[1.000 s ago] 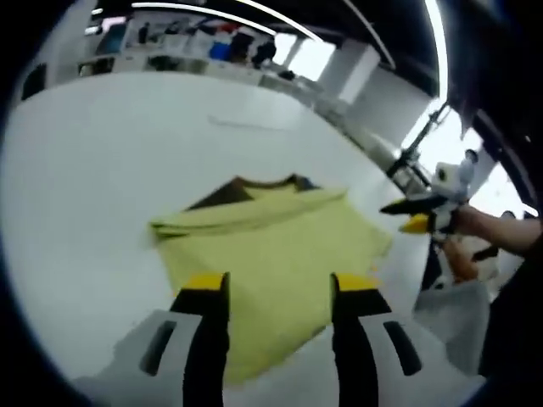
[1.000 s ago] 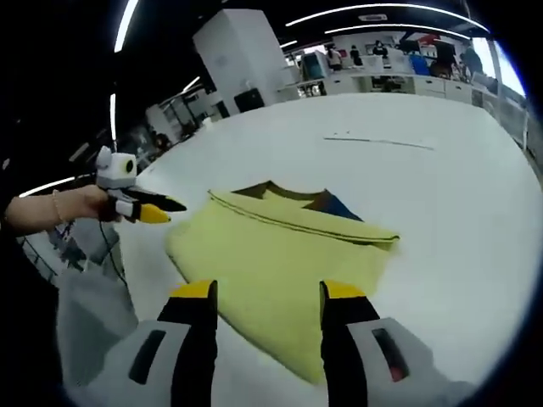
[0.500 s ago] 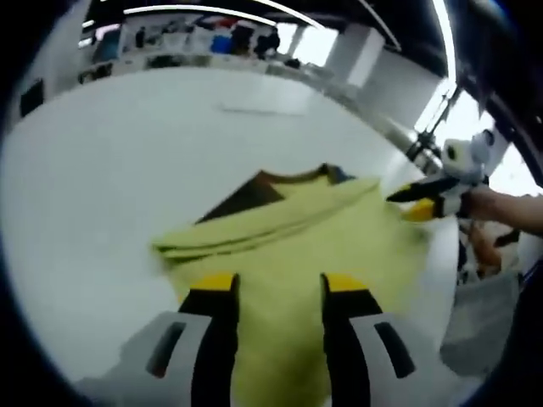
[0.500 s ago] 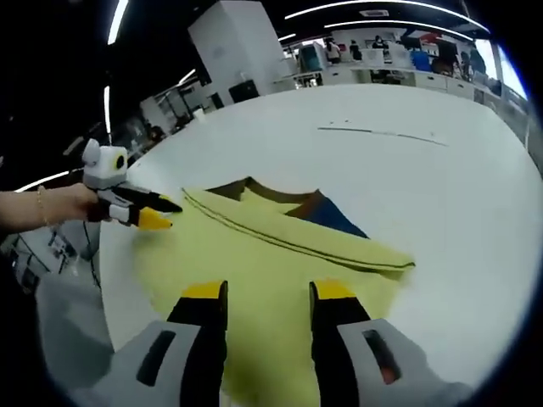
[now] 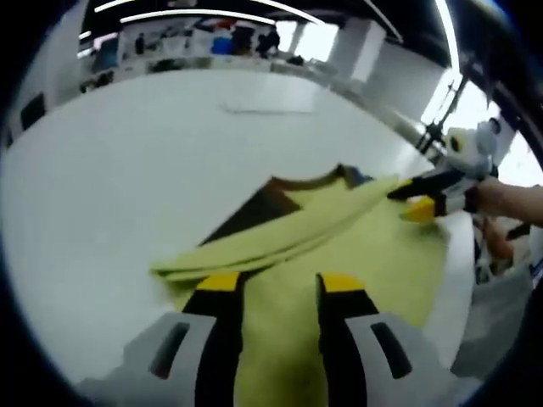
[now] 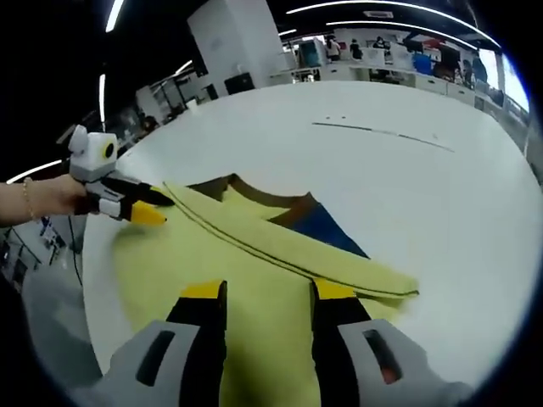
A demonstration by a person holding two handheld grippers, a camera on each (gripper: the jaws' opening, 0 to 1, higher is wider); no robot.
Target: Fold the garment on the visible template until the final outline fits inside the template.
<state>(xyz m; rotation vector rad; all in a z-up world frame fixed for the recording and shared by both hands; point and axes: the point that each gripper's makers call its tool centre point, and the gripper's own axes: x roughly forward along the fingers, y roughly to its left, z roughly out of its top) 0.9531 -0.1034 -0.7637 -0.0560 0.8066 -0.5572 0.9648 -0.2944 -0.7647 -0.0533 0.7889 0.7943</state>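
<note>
The left gripper (image 5: 274, 282) hangs low over the near part of the yellow garment (image 5: 373, 254), its two yellow-tipped jaws standing apart with a narrow gap and nothing between them; the cloth shows through the gap. Just ahead of its tips the garment's folded edge (image 5: 271, 242) runs as a long doubled band, slanting away to the right. Beyond that band a dark patch (image 5: 259, 208) of the garment's inner side shows, with the collar (image 5: 327, 176) at its far end. Off to the right of this gripper, the right gripper (image 5: 417, 202) sits at the garment's far edge, held by a hand (image 5: 509, 199).

The right gripper (image 6: 259, 291) likewise hovers above the yellow garment (image 6: 170, 263), jaws parted by a narrow gap and gripping nothing. Directly ahead of its tips lies the same folded band (image 6: 288, 254), edged with a dark seam, and past it a blue panel (image 6: 327, 229) near the collar. To its left, the left gripper (image 6: 140, 206) reaches the cloth's edge, carried by a hand (image 6: 47, 197) with a bracelet at the wrist.

The garment lies on a wide white table (image 6: 424, 195). Farther ahead on the table runs a thin dark line (image 6: 382, 133); whether it belongs to a template I cannot tell. Beyond the table stand desks and a white pillar (image 6: 229, 42).
</note>
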